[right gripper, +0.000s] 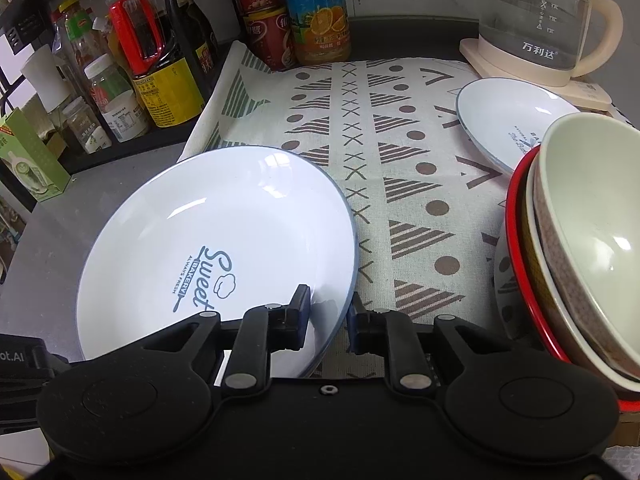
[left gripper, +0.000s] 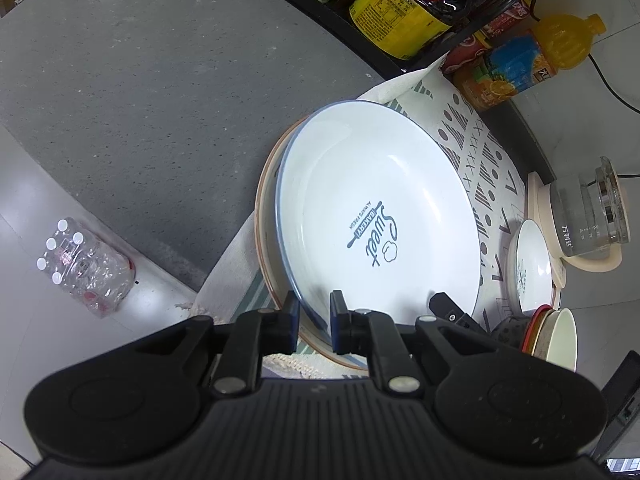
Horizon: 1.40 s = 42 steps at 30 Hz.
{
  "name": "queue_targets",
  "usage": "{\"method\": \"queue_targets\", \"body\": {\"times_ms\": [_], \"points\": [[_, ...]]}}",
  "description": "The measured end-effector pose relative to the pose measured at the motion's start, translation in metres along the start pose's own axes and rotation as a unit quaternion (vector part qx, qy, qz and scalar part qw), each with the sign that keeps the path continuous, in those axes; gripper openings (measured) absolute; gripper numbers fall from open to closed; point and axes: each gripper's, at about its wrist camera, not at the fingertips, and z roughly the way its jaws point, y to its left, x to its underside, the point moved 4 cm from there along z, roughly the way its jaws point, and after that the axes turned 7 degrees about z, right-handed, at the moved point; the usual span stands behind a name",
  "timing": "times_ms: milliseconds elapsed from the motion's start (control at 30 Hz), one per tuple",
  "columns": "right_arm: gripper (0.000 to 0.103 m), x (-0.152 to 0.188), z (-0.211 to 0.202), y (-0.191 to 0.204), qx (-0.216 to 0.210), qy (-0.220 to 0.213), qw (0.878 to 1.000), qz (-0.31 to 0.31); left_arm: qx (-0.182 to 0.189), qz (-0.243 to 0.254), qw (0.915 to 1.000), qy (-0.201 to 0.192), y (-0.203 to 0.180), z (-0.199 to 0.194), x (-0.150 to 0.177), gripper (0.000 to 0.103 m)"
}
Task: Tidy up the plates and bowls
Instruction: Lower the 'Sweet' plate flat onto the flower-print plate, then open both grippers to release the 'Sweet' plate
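A large white plate with a blue rim and "Sweet Bakery" print point(left gripper: 380, 216) point(right gripper: 216, 256) is tilted over a tan-rimmed plate point(left gripper: 266, 200) on the patterned cloth. My left gripper point(left gripper: 314, 320) is shut on the white plate's near rim. My right gripper point(right gripper: 328, 320) straddles the same plate's rim at its other side, jaws closed on it. A smaller white plate point(right gripper: 504, 120) point(left gripper: 532, 264) lies near the kettle. A stack of bowls point(right gripper: 584, 248) point(left gripper: 556, 336) stands at the right.
A glass kettle point(right gripper: 536, 20) on its cream base stands at the back right. Sauce bottles and drink cans point(right gripper: 280, 12) line a black rack at the back and left. A water-bottle pack point(left gripper: 80, 268) lies on the floor beside the grey counter point(left gripper: 140, 100).
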Motion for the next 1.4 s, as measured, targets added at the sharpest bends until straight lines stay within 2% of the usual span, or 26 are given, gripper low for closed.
{"method": "queue_targets", "body": {"times_ms": [100, 467, 567, 867, 933, 1000, 1033, 1100, 1167, 1400], "points": [[0.019, 0.000, 0.002, -0.001, 0.000, 0.000, 1.000, 0.003, -0.014, -0.003, 0.9998, 0.010, 0.001, -0.002, 0.000, 0.012], [0.020, 0.001, 0.005, -0.002, -0.002, -0.005, 1.000, 0.003, -0.031, -0.001, 0.9994, -0.016, 0.010, -0.002, -0.009, 0.012], [0.035, 0.000, 0.007, -0.007, 0.010, -0.005, 1.000, 0.006, -0.028, -0.011, 0.9994, -0.019, 0.016, 0.000, -0.009, 0.013], [0.042, -0.004, 0.004, -0.010, 0.002, 0.014, 1.000, 0.026, -0.046, 0.009, 0.9988, -0.017, 0.010, -0.003, -0.014, 0.013], [0.048, -0.005, 0.000, -0.009, -0.004, 0.016, 0.999, 0.028, -0.043, 0.009, 0.9990, -0.010, 0.008, -0.002, -0.014, 0.014], [0.057, -0.005, -0.004, -0.009, -0.010, 0.021, 0.999, 0.031, -0.043, 0.012, 0.9989, -0.008, 0.007, -0.003, -0.013, 0.022], [0.058, -0.005, -0.006, -0.008, -0.014, 0.023, 0.999, 0.031, -0.046, 0.014, 0.9988, -0.010, 0.006, -0.004, -0.013, 0.025], [0.061, -0.005, -0.012, -0.007, -0.018, 0.023, 0.999, 0.029, -0.049, 0.020, 0.9985, -0.015, 0.003, -0.007, -0.012, 0.042], [0.066, -0.005, -0.018, -0.007, -0.023, 0.023, 0.999, 0.029, -0.051, 0.023, 0.9982, -0.021, 0.002, -0.011, -0.010, 0.050], [0.080, -0.001, -0.040, -0.009, -0.028, 0.006, 0.999, 0.017, -0.046, 0.016, 0.9982, -0.035, 0.003, -0.025, -0.002, 0.064]]}}
